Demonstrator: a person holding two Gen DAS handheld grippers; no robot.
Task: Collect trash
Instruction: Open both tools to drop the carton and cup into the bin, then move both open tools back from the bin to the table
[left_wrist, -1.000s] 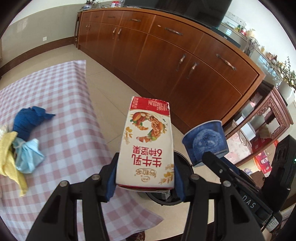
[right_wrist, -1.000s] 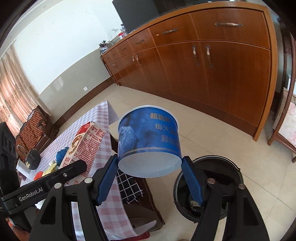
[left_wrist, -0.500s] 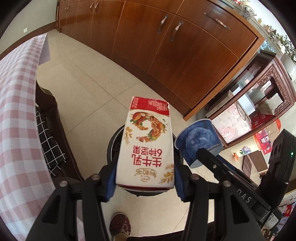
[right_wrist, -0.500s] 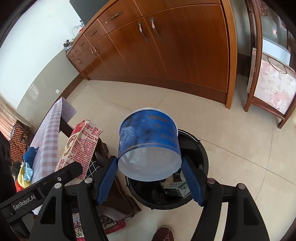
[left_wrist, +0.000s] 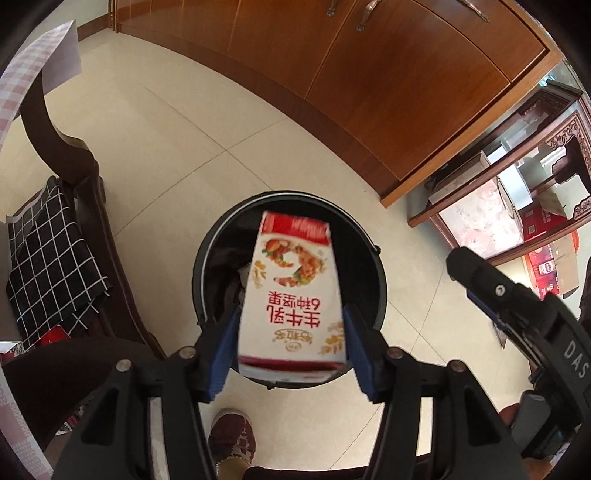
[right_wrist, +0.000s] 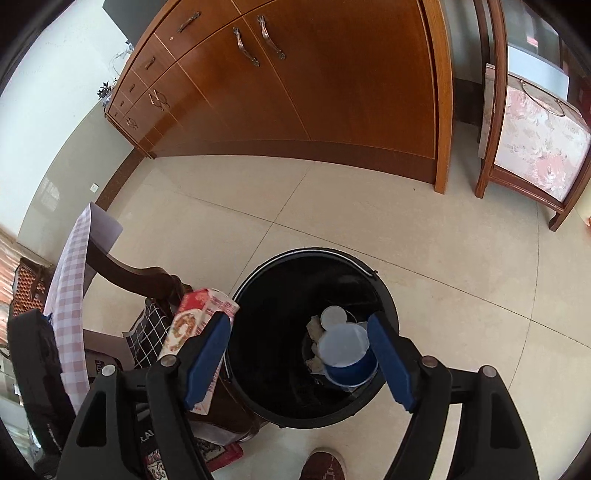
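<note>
Left wrist view: the left gripper (left_wrist: 291, 347) points steeply down over a round black trash bin (left_wrist: 376, 266) on a pale tiled floor. A red-and-white milk carton (left_wrist: 293, 295), slightly blurred, sits between the blue pads; a narrow gap shows on each side – the jaws have just been opening and no longer press it. The carton hangs above the bin's mouth, with crumpled waste visible inside, beneath it.

Right wrist view: the right gripper (right_wrist: 301, 356) also looks into the bin (right_wrist: 258, 280). Its jaws have just been opening and stand wide, with nothing between the pads. A blue paper cup (right_wrist: 349, 356) lies tilted inside the bin on other rubbish – a small white round lid (right_wrist: 333, 316) and crumpled paper (right_wrist: 314, 328) sit beside it. The carton (right_wrist: 192, 317) shows at left, by the bin's rim.

A dark wooden chair (left_wrist: 92, 236) with a black checked cushion (left_wrist: 48, 258) stands beside the bin, and a wooden cabinet (right_wrist: 295, 81) lines the wall behind
</note>
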